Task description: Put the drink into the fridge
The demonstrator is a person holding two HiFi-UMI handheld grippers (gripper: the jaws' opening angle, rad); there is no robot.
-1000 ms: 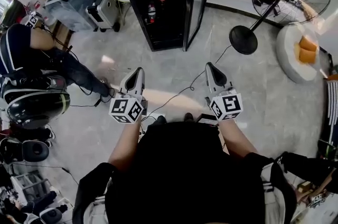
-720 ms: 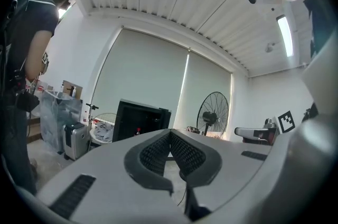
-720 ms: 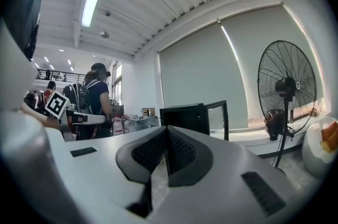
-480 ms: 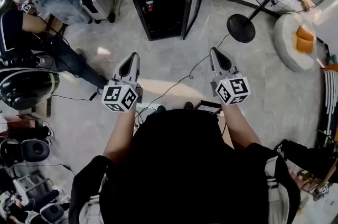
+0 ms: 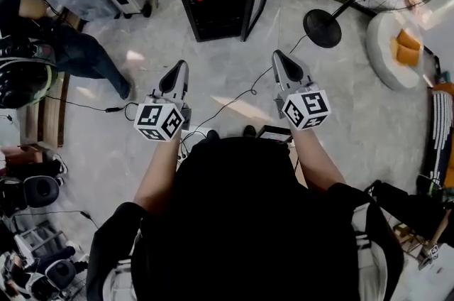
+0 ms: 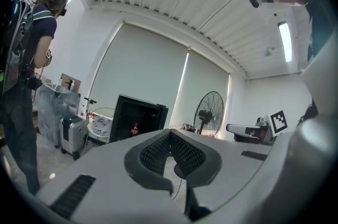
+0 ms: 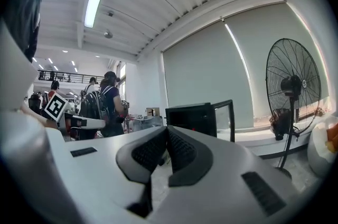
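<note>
Left claw point(image 5: 181, 66) and right claw point(image 5: 278, 55): both closed, empty; risk: feet may snag floor cable point(image 5: 250, 91) nearing open fridge point(image 5: 220, 8).

Left gripper point(image 5: 180, 67) held out front, level, jaws pressed together, empty; right gripper point(image 5: 279, 56) alongside it, likewise closed on nothing.
</note>
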